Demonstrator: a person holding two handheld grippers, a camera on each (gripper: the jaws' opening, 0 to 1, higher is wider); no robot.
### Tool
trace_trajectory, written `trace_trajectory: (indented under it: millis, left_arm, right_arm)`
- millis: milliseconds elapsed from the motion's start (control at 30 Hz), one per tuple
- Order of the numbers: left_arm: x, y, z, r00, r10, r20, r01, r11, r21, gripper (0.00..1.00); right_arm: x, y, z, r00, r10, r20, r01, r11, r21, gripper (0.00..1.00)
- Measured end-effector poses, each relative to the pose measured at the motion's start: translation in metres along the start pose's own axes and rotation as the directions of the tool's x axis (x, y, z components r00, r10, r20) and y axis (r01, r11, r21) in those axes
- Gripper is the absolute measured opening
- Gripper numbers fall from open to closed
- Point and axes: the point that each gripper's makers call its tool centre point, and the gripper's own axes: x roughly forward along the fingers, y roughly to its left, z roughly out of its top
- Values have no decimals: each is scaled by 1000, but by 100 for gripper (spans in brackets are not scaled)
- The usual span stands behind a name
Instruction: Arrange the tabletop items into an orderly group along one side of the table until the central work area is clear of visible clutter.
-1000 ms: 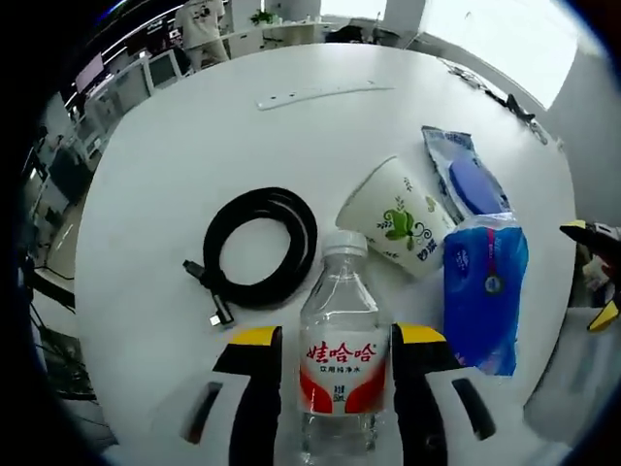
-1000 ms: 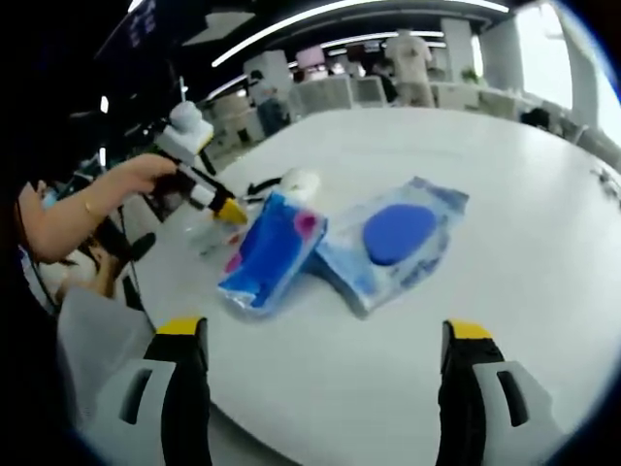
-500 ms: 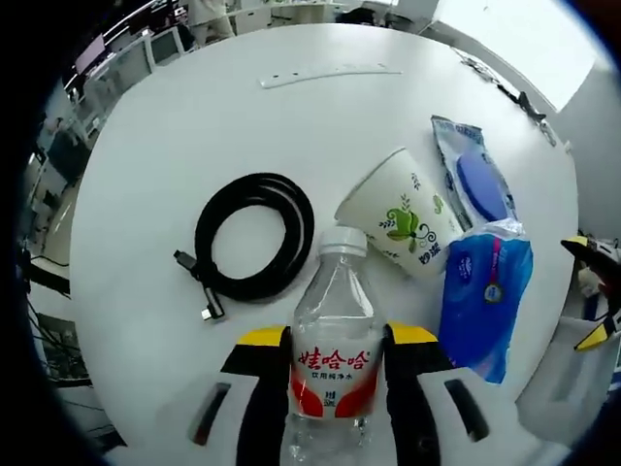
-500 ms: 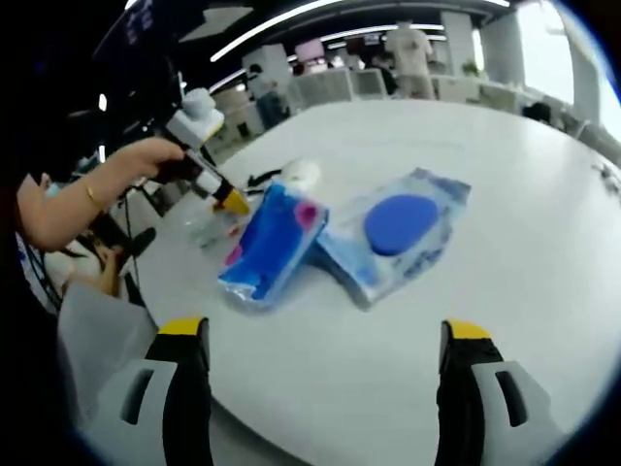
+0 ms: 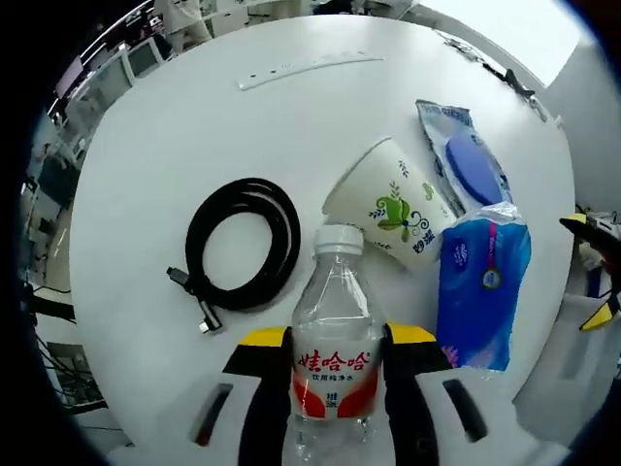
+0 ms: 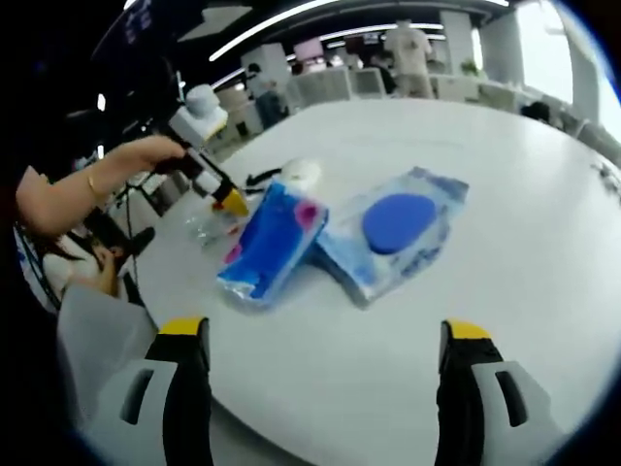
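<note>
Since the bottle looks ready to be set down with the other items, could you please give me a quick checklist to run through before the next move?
1. Left hand-held gripper shut on the water bottle, one jaw on each side of the label: ok.
2. Bottle cap on: ok.
3. Bottle's base touching the table or lifted: cannot tell.
4. Space beside the bottle: not ok; the tipped paper cup lies just past the cap, and the blue tissue pack is close on one side.
5. Coiled black cable apart from the bottle: ok.
6. Right hand-held gripper open and holding nothing: ok.
</note>
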Motion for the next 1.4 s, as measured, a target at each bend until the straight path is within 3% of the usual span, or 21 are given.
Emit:
trace_trajectory:
  millis: [367,567,767,1067,1133,1233,1300,1400]
  left_arm:
    - [-16,1,3,992,8,124,-1,998,-57,34]
    - [-40,-1,9,968,23,251,4,994,-107,34]
    - [-55,-4,3,952,61,300,-28,993,-113,34]
    - [-80,-6,-4,890,112,441,-9,973,-229,34]
    - [-82,-7,-7,887,113,448,-6,972,-233,34]
    - [-86,-8,-10,873,147,464,-28,967,-254,34]
    - [-90,-9,-12,853,184,489,-57,963,-263,34]
    - [-93,-9,-18,832,226,506,-78,952,-297,34]
  right_arm:
    - [-4,-5,1,1000,-20,1,20,1000,2,96]
    - [-8,-6,7,999,-25,30,25,1000,-1,96]
    - [-8,-6,7,999,-27,27,27,1000,-5,96]
    - [-10,-3,10,999,-22,37,23,1000,-14,96]
    - [-10,-4,11,999,-24,45,24,1000,-10,96]
    - [-12,-5,12,998,-30,59,31,1000,-4,96]
    - [-14,-7,13,997,-39,68,39,999,1,96]
    - [-17,-9,12,996,-49,70,49,999,2,96]
